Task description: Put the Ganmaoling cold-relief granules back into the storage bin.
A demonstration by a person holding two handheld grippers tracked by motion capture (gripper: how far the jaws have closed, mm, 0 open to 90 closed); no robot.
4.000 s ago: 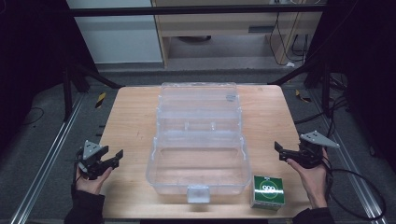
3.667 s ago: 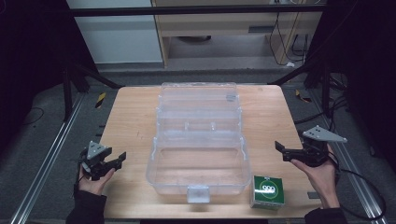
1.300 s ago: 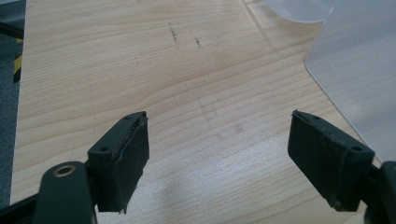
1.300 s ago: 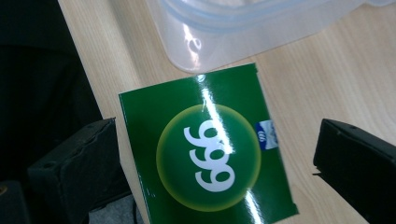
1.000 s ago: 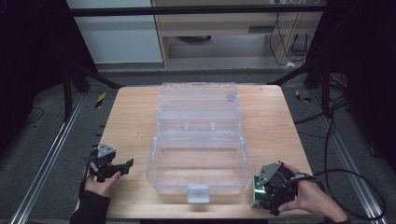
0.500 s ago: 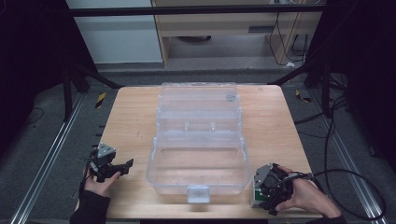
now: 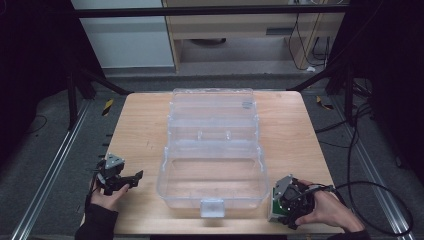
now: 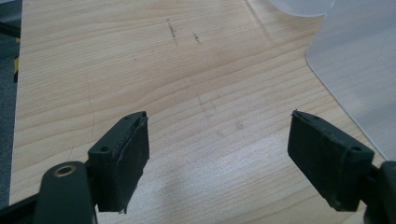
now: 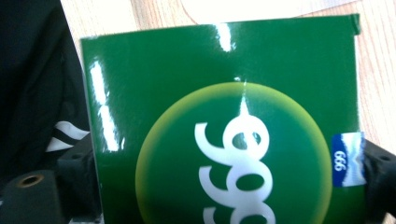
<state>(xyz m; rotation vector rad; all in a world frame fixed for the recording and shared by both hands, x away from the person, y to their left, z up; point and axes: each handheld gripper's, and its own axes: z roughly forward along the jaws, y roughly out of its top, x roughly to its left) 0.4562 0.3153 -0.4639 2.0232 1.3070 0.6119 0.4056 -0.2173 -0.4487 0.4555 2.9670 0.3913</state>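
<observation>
A green box point(image 9: 224, 140) is bracketed by the right tongs point(image 7: 290, 202), ready for lifting; a firm grip cannot be confirmed. The left tongs point(image 8: 233, 158) are held wide open and empty above the bench point(image 8: 140, 60).

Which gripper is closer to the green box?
The right gripper: its jaws sit on either side of the green box by the table's near right corner. The left gripper is across the clear bin, jaws open.

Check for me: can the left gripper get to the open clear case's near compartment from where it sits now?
Probably yes. The left gripper sits with jaws open over bare table, and the clear case lies right beside it with its lid thrown back. Nothing stands between them; only the case's near wall must be cleared.
</observation>
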